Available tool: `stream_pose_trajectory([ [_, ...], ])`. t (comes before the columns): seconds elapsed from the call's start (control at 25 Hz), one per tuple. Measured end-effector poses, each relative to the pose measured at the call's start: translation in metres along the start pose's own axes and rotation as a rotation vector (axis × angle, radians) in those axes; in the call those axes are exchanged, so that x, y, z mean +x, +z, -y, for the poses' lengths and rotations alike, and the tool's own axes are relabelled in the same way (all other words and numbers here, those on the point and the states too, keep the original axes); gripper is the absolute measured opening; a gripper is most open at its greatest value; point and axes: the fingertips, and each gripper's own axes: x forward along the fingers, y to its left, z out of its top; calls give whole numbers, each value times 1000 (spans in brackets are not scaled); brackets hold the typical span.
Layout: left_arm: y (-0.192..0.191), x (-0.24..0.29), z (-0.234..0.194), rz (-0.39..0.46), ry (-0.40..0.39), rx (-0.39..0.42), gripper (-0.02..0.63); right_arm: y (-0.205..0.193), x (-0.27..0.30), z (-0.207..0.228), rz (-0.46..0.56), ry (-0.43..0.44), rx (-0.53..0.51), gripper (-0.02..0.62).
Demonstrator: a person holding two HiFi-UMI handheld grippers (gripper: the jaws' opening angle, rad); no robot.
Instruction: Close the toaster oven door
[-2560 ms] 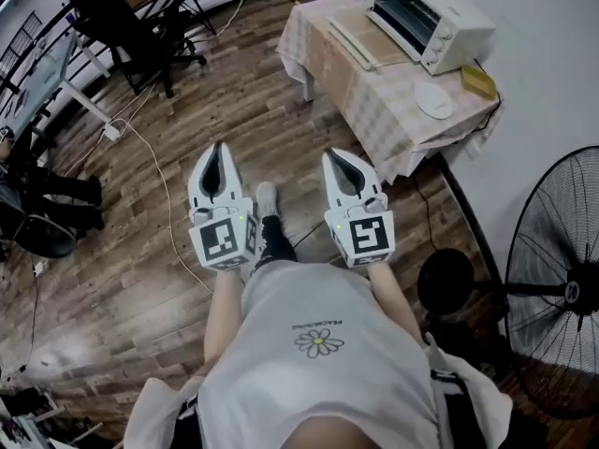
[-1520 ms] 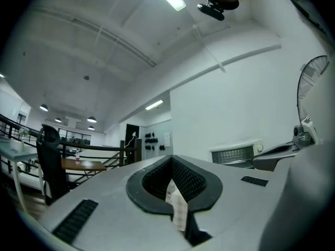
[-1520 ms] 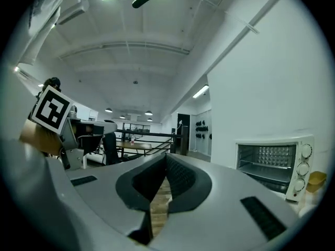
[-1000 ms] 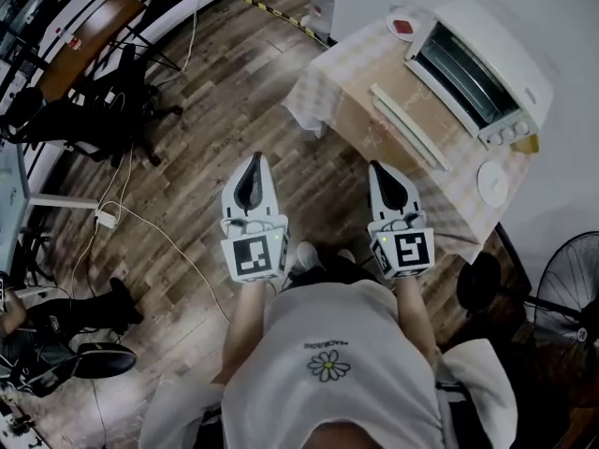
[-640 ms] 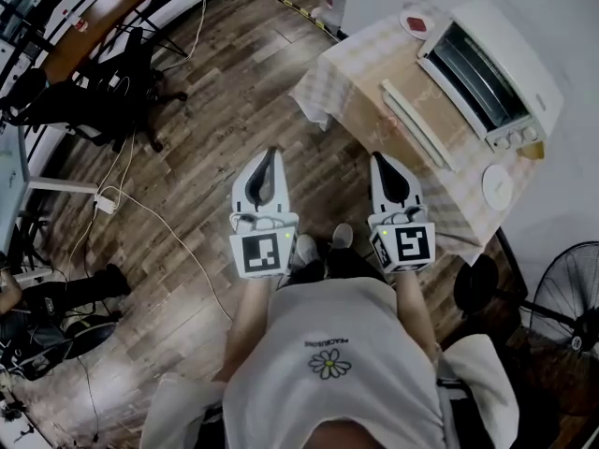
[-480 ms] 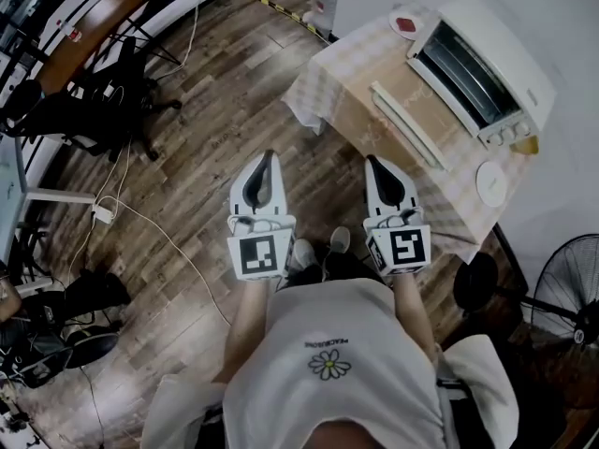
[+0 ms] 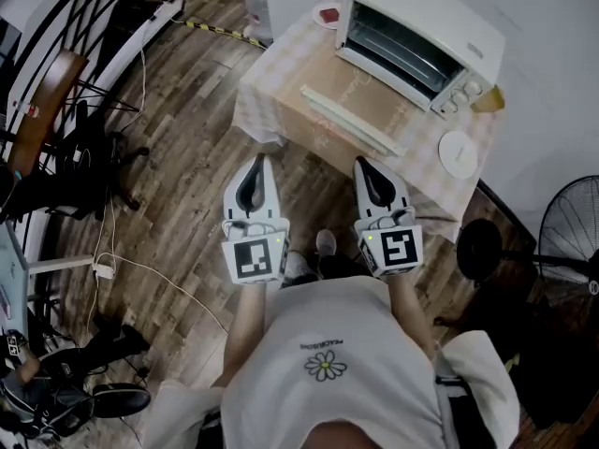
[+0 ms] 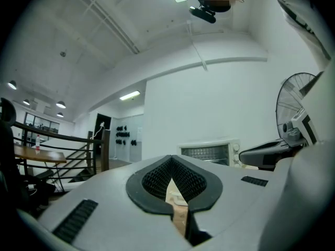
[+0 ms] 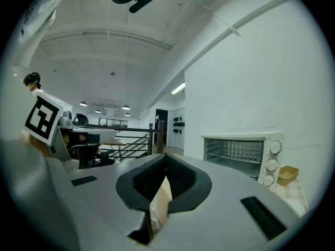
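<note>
Two grippers mid-frame: left gripper (image 7: 257,164) and right gripper (image 7: 362,165), jaws closed on nothing. Toaster oven (image 7: 421,26) upper right on tabletop (image 7: 314,61), door (image 7: 354,122) dropped open, well apart from both.

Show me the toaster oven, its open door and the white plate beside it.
toaster oven (image 7: 426,17): head view, on its white top.
open door (image 7: 353,121): head view, on the handle bar along its front edge.
white plate (image 7: 459,153): head view, on its centre.
</note>
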Motion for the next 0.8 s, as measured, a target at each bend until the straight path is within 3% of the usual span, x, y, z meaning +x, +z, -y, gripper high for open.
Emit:
stream_pose_trajectory([
  [0.12, -4, 33, 30, -7, -45, 20, 15, -6, -4, 38, -2, -50, 17, 10],
  [0.32, -13, 82, 75, -3, -121, 27, 15, -15, -10, 92, 8, -130, -44, 11],
  [0.8, -11, 144, 140, 8, -303, 39, 15, -17, -28, 139, 22, -291, -38, 10],
])
